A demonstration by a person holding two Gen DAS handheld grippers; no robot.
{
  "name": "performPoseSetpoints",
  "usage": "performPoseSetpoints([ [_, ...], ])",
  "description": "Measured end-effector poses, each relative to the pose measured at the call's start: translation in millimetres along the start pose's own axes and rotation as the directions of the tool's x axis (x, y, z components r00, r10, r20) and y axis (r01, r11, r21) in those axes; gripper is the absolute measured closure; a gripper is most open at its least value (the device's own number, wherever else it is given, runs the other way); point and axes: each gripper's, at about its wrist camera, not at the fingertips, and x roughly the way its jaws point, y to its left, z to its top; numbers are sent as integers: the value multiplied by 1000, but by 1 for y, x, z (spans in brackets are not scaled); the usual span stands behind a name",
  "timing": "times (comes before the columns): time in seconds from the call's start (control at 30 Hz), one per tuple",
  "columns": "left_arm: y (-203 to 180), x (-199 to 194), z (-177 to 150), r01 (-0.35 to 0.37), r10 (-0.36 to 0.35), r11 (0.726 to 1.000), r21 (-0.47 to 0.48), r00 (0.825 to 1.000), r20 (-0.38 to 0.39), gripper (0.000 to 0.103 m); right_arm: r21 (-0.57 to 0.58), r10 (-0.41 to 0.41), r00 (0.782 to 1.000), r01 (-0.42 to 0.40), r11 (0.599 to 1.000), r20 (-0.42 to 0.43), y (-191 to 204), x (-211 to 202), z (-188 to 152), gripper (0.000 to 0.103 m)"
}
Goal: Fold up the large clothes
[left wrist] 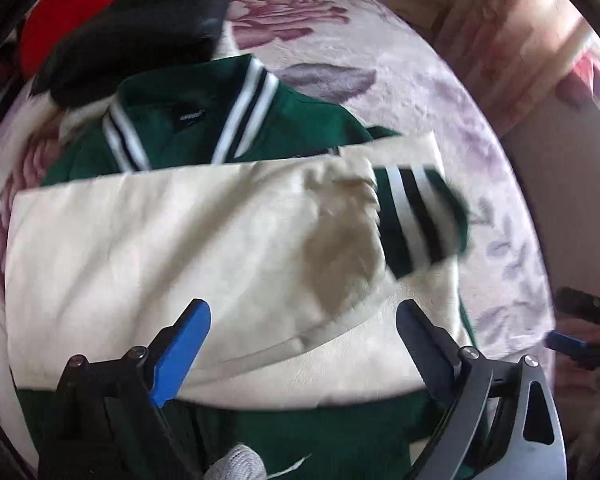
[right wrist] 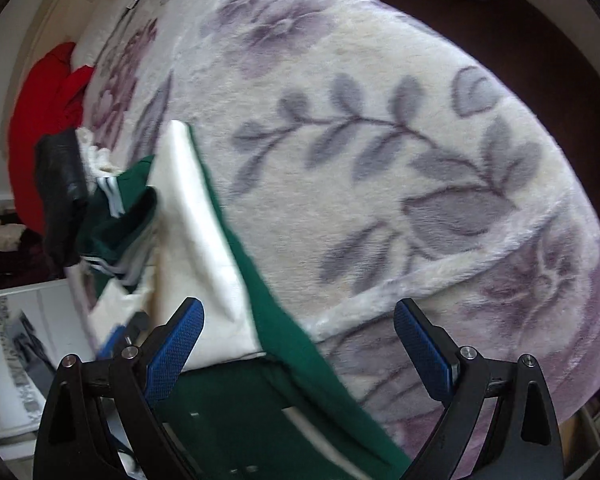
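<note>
We hold our left gripper (left wrist: 302, 344) spread and empty just above the green jacket (left wrist: 180, 120) on the bed (left wrist: 400, 80), its cream sleeves (left wrist: 140, 232) folded crosswise; our right gripper (right wrist: 298, 344), also spread, hangs beside its right edge.

Left tool (left wrist: 302, 318) tilted steeply down, jaws wide apart, right tool (right wrist: 298, 316) likewise, both empty

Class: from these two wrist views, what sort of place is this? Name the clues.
Most likely a bedroom at home. A green jacket with cream sleeves lies on a plush floral blanket that looks spread over a bed, with red bedding or clothing heaped beyond.
</note>
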Motion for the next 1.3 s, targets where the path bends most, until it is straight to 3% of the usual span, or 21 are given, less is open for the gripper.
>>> performPoseSetpoints([
  [0.1, 37, -26, -10, -42, 44, 995, -85, 999, 25, 8, -6, 126, 991, -126, 992, -52, 27, 6, 9, 6],
  [0.17, 71, -41, -18, -104, 113, 983, -151, 993, 48, 8, -27, 174, 982, -177, 984, -73, 50, 14, 17, 6],
  [0.33, 143, -41, -32, -287, 302, 926, -246, 953, 22, 8, -136, 141, 970, -170, 976, -200, 116, 81, 39, 6],
  [0.37, 156, -38, -37, -314, 328, 913, -262, 945, 11, 8, -147, 137, 965, -172, 974, -224, 126, 97, 39, 11],
  [0.4, 166, -35, -41, -336, 350, 900, -277, 937, 3, 8, -158, 156, 958, -198, 968, -242, 134, 109, 38, 40],
  [0.43, 175, -36, -45, -351, 365, 891, -289, 931, -5, 8, -181, 136, 957, -186, 966, -256, 142, 119, 36, 103],
  [0.47, 183, -35, -49, -361, 375, 883, -301, 927, -11, 8, -232, 23, 970, -81, 969, -243, 148, 129, 33, 100],
  [0.53, 197, -33, -56, -372, 387, 867, -331, 922, -21, 8, -222, -53, 978, 6, 975, -203, 143, 131, 39, 99],
  [0.6, 205, -31, -61, -364, 383, 858, -362, 924, -22, 8, -195, -42, 968, -7, 981, -246, 136, 130, 41, 99],
  [0.67, 211, -24, -62, -329, 351, 862, -385, 936, -15, 8, -191, 8, 957, -66, 979, -289, 140, 118, 43, 97],
  [0.7, 211, -20, -60, -319, 341, 866, -385, 940, -12, 8, -213, 4, 966, -61, 975, -260, 145, 104, 50, 94],
  [0.8, 207, -12, -49, -304, 334, 880, -366, 942, 21, 8, -181, -27, 994, 7, 984, -108, 146, 80, 91, 63],
  [0.83, 205, -10, -45, -300, 333, 883, -362, 942, 31, 8, -157, -26, 995, 11, 988, -93, 146, 84, 107, 63],
  [0.97, 192, -1, -31, -303, 338, 891, -339, 940, 48, 8, -151, -14, 985, -13, 988, -172, 160, 138, 168, 60],
  [1.03, 182, 2, -27, -305, 342, 891, -335, 938, 55, 8, -174, -12, 958, -39, 984, -285, 166, 169, 174, 40],
  [1.1, 170, 5, -25, -318, 353, 890, -327, 934, 52, 8, -287, -74, 921, -42, 957, -381, 180, 197, 165, 41],
  [1.13, 163, 5, -25, -332, 366, 886, -325, 929, 48, 8, -398, -156, 921, 1, 917, -358, 189, 204, 156, 62],
  [1.17, 157, 5, -26, -345, 379, 880, -325, 925, 44, 8, -443, -199, 929, 43, 896, -312, 193, 205, 152, 75],
  [1.2, 151, 4, -27, -357, 391, 874, -329, 919, 42, 8, -410, -172, 946, 47, 911, -275, 191, 200, 153, 87],
  [1.27, 140, 1, -30, -386, 424, 855, -345, 905, 40, 8, -291, -71, 977, 9, 957, -200, 176, 180, 160, 88],
  [1.3, 135, 0, -32, -405, 444, 844, -352, 895, 35, 8, -252, -38, 982, -11, 968, -186, 169, 175, 161, 88],
])
